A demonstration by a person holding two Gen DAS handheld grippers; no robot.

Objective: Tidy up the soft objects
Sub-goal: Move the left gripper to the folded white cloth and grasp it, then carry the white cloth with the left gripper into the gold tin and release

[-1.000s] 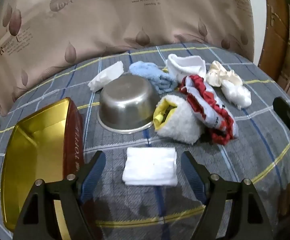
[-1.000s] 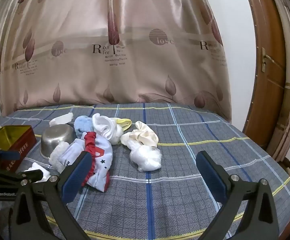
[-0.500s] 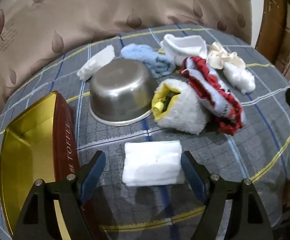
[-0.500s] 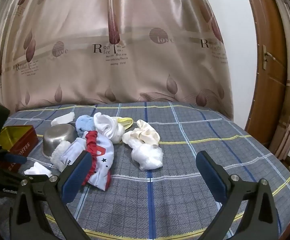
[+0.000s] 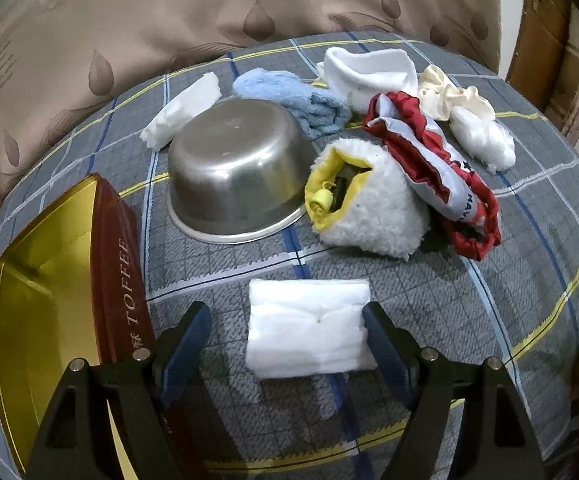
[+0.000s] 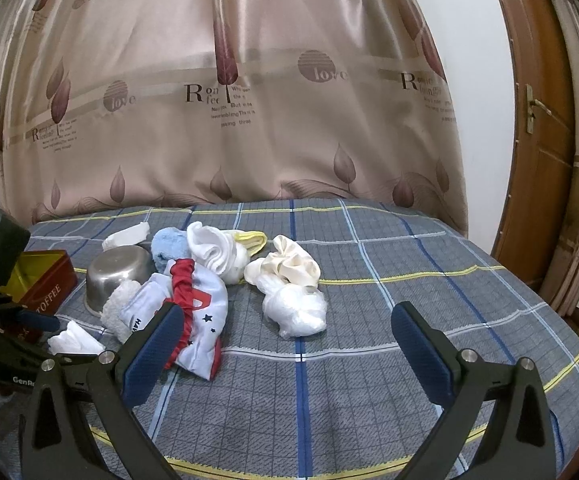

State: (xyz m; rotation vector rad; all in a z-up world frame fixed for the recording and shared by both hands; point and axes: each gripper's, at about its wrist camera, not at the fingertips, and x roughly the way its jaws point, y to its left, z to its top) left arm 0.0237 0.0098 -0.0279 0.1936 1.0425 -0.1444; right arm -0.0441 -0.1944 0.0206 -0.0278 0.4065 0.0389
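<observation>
Left gripper lower and closer than a second ago, jaws wide, now straddling folded white cotton pad on grey plaid cloth; right pad touching its edge. Red toffee tin just left. Right gripper wide, empty, unchanged, over bare cloth.

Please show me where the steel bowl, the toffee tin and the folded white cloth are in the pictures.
steel bowl (image 5: pixel 235 160), left wrist view, on its upturned side wall.
toffee tin (image 5: pixel 123 268), left wrist view, on the red lettered side.
folded white cloth (image 5: pixel 309 326), left wrist view, on its top face.
</observation>
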